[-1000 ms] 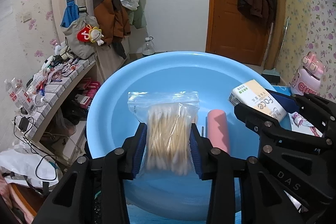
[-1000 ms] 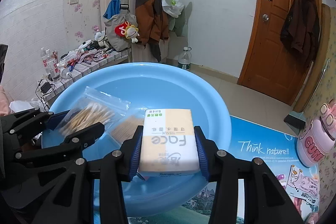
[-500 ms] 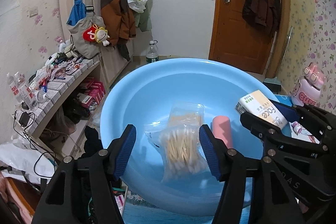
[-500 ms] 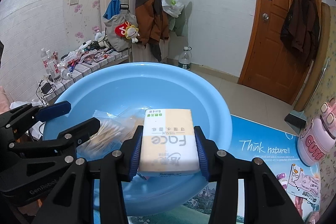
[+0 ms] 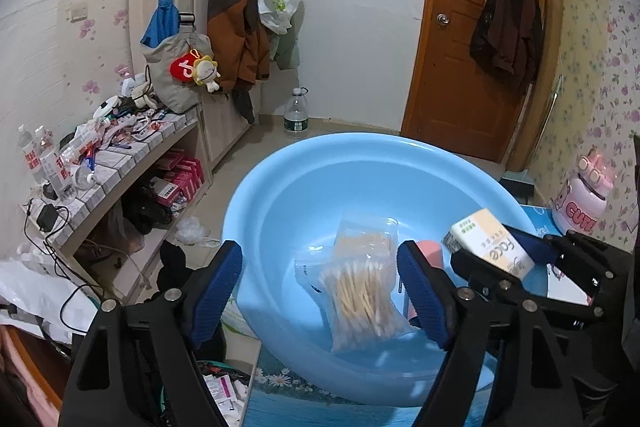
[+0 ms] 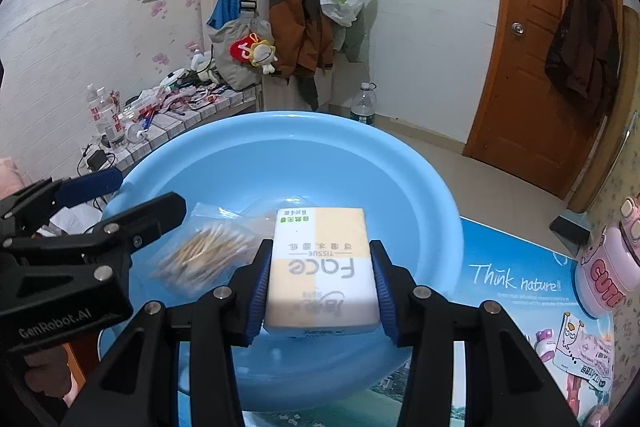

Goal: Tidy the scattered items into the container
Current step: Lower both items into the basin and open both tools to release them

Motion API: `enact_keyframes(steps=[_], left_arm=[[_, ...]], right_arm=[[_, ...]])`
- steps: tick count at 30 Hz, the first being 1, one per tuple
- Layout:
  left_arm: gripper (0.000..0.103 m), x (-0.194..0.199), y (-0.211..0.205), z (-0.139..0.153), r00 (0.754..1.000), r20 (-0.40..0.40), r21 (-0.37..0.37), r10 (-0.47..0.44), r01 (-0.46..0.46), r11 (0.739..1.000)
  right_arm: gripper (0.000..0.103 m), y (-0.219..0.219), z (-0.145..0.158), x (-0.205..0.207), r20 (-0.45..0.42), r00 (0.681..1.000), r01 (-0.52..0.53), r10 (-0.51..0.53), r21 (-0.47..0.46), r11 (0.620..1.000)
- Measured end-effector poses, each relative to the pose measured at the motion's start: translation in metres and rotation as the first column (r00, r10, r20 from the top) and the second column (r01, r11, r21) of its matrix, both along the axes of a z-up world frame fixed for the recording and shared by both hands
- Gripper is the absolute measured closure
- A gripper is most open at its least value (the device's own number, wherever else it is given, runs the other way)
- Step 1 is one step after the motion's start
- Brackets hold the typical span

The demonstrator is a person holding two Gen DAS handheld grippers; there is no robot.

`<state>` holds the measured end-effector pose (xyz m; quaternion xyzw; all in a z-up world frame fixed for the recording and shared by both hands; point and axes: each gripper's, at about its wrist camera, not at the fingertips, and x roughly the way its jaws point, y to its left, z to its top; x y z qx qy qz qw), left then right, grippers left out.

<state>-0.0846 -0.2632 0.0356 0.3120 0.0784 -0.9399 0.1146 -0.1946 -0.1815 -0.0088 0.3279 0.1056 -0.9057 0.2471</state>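
A light blue basin (image 5: 280, 195) (image 6: 420, 187) sits on the table. A clear bag of cotton swabs (image 5: 362, 291) (image 6: 204, 251) lies inside it, beside a pink roll (image 5: 430, 251). My left gripper (image 5: 320, 291) is open and empty, raised above the basin's near rim; it also shows in the right wrist view (image 6: 116, 195). My right gripper (image 6: 320, 287) is shut on a yellow-and-white Face tissue pack (image 6: 322, 267) (image 5: 492, 245), held over the basin's right side.
A poster mat (image 6: 516, 279) covers the table under the basin. A pink "cute" jar (image 5: 586, 203) (image 6: 610, 271) stands at the right. A cluttered tiled shelf (image 5: 120, 151) runs along the left wall. A wooden door (image 5: 472, 39) is behind.
My left gripper let go of the cotton swab bag, which dropped into the basin, then opened wide and drew back and up. The right gripper kept the tissue pack still.
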Motion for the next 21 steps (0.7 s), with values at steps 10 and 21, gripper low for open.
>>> enact_keyframes(steps=[10, 21], left_arm=[[0.023, -0.0014, 0.0018, -0.0016, 1.0, 0.006, 0.004, -0.003, 0.003, 1.0], [0.023, 0.0013, 0.0023, 0.0023, 1.0, 0.001, 0.007, 0.003, -0.003, 1.0]], right_arm=[[0.056, -0.0049, 0.0001, 0.0016, 0.02, 1.0, -0.015, 0.015, -0.001, 1.0], [0.041, -0.006, 0.0055, 0.0032, 0.004, 1.0, -0.019, 0.019, -0.003, 1.0]])
